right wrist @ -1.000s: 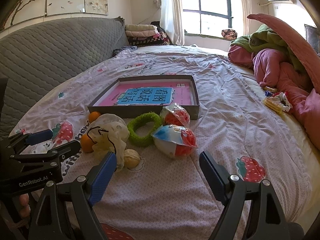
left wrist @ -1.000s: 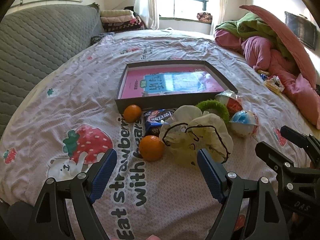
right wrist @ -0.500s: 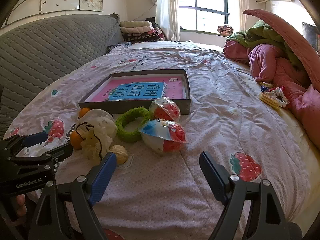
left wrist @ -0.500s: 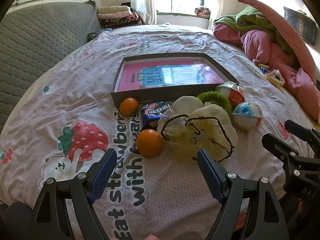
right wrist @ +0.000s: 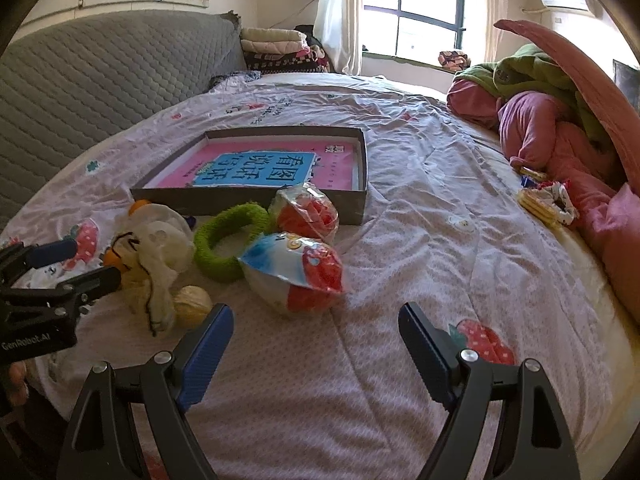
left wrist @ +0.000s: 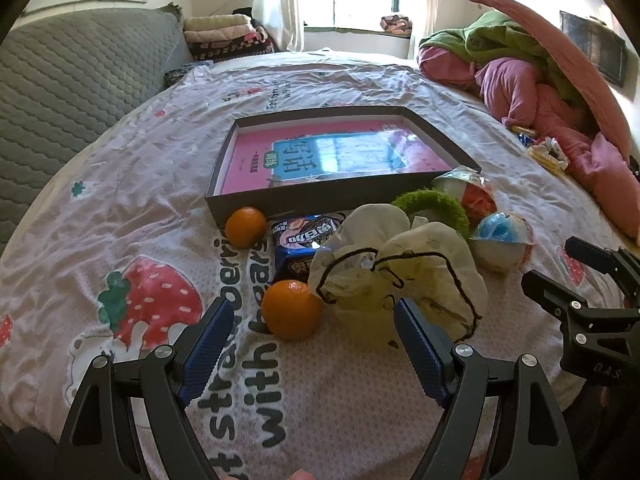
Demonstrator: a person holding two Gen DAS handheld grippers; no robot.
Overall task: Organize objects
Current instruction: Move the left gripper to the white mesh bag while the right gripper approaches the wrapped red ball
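Observation:
A shallow dark box (left wrist: pixel 276 200) (right wrist: pixel 348 204) holding a pink book lies on the bedspread. In front of it sit two oranges (left wrist: pixel 291 309), a blue snack packet (left wrist: pixel 304 240), a cream drawstring pouch (left wrist: pixel 400 268) (right wrist: pixel 156 248), a green fuzzy ring (left wrist: pixel 434 204) (right wrist: pixel 224 240) and two wrapped balls (right wrist: pixel 300 276). My left gripper (left wrist: pixel 312 344) is open, just short of the near orange and pouch. My right gripper (right wrist: pixel 316 340) is open, just short of the nearer wrapped ball. A small yellow ball (right wrist: pixel 192 300) lies beside the pouch.
Crumpled pink and green bedding (right wrist: pixel 560 120) is piled at the right, with snack packets (right wrist: pixel 544 200) next to it. A grey quilted headboard (left wrist: pixel 60 92) runs along the left. Folded blankets (right wrist: pixel 276 48) are stacked below the window.
Both grippers have drifted forward toward the pile of objects, which looks larger and nearer now. The jaws stay open and nothing on the bed has moved.

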